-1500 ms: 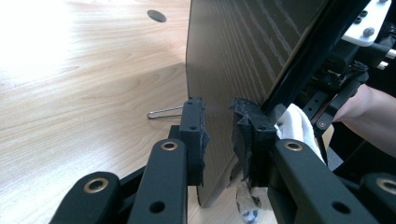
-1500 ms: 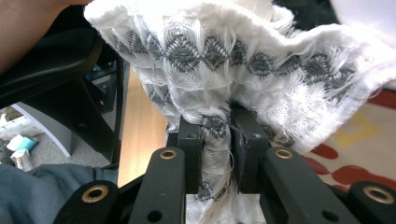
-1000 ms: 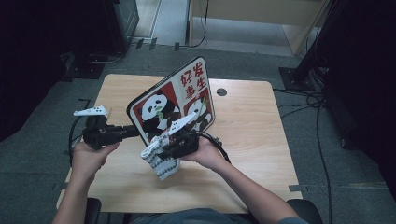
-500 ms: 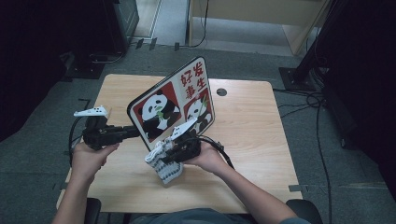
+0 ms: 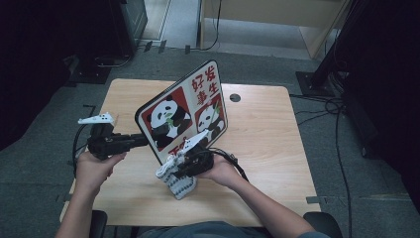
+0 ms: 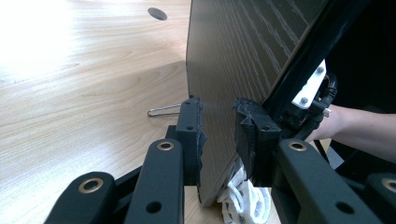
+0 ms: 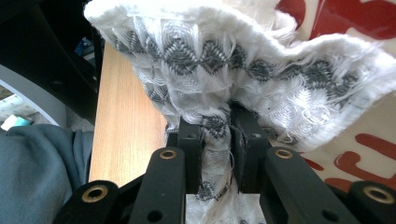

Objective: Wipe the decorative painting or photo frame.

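I see the panda board (image 5: 183, 116) tilted on edge over the table, its dark wood-grain back facing left; the white-grey patterned cloth (image 5: 179, 184) hangs bunched below its lower edge.

Black two-jaw left tool (image 5: 141, 141), brass-ringed screws, frayed pads (image 6: 256, 122), white top plate (angular), trailing black cable (image 5: 230, 159)

Overhead light falls on the table (image 5: 267, 129) in the high view while the room around it sinks into near-black; the picture is soft and grainy. In the left gripper view, glare whitens the wood at upper left, and the board (image 6: 243, 60) stands dim, casting a shadow. The right gripper view shows the cloth (image 7: 243, 70) bright, with its near edges blurred.
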`<action>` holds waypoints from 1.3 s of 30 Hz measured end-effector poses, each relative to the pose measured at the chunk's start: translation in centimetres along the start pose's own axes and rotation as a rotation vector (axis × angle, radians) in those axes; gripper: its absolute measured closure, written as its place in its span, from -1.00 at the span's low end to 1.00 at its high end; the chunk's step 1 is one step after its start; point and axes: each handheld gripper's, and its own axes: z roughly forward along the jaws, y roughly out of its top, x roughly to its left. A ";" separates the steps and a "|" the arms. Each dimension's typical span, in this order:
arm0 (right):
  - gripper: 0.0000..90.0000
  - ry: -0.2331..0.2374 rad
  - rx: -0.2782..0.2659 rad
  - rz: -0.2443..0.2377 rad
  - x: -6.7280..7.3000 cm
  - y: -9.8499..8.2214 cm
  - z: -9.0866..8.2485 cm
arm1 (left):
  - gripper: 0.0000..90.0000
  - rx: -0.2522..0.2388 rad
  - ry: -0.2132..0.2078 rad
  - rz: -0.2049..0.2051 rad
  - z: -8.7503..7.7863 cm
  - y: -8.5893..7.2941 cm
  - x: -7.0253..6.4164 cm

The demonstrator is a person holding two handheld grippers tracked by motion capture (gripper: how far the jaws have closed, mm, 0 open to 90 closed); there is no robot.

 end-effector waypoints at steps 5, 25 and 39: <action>0.71 0.004 0.002 0.008 0.0 0.1 -0.2 | 0.58 0.000 0.000 0.002 0.0 0.0 0.0; 0.72 0.038 -0.061 0.018 1.6 2.5 -3.4 | 0.26 0.008 0.044 -0.016 -0.1 0.0 0.4; 0.72 0.062 -0.086 -0.024 4.1 5.3 -5.4 | -0.04 0.000 0.085 -0.028 -1.0 -0.1 1.0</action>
